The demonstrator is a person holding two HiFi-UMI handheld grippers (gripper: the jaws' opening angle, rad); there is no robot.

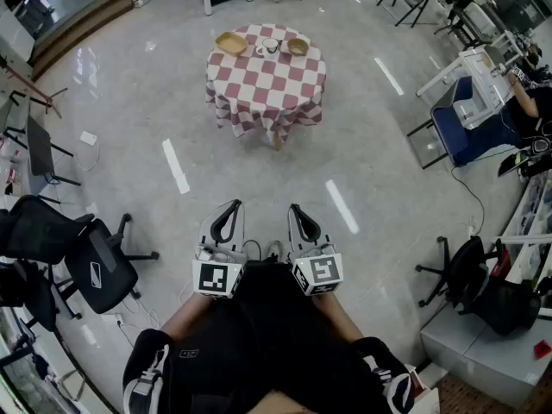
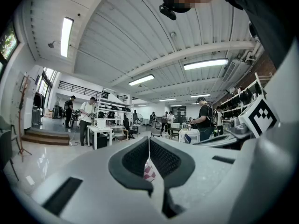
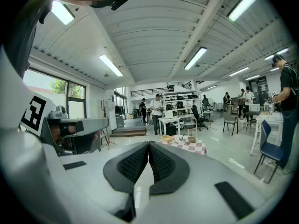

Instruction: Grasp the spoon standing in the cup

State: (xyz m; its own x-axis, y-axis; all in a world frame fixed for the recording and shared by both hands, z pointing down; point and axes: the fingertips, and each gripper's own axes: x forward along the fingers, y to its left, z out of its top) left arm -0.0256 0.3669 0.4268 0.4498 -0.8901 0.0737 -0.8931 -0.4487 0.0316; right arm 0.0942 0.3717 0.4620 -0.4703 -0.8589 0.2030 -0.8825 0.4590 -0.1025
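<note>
A round table (image 1: 266, 89) under a red-and-white checked cloth stands far ahead across the floor. On it are a white cup (image 1: 271, 47) with a dark spoon in it, a wooden basket (image 1: 231, 43) to its left and a small bowl (image 1: 297, 47) to its right. The right gripper view shows the table (image 3: 195, 148) small, with the cup (image 3: 180, 137) on it. A strip of checked cloth (image 2: 149, 172) peeks between the left jaws. My left gripper (image 1: 233, 205) (image 2: 149, 140) and right gripper (image 1: 295, 208) (image 3: 148, 144) are held close to the body, both shut and holding nothing.
Black office chairs (image 1: 102, 267) stand at the left. A blue chair (image 1: 463, 133) and a black chair (image 1: 475, 274) stand at the right. Glossy grey floor lies between me and the table. People stand at white desks (image 3: 171, 121) in the background.
</note>
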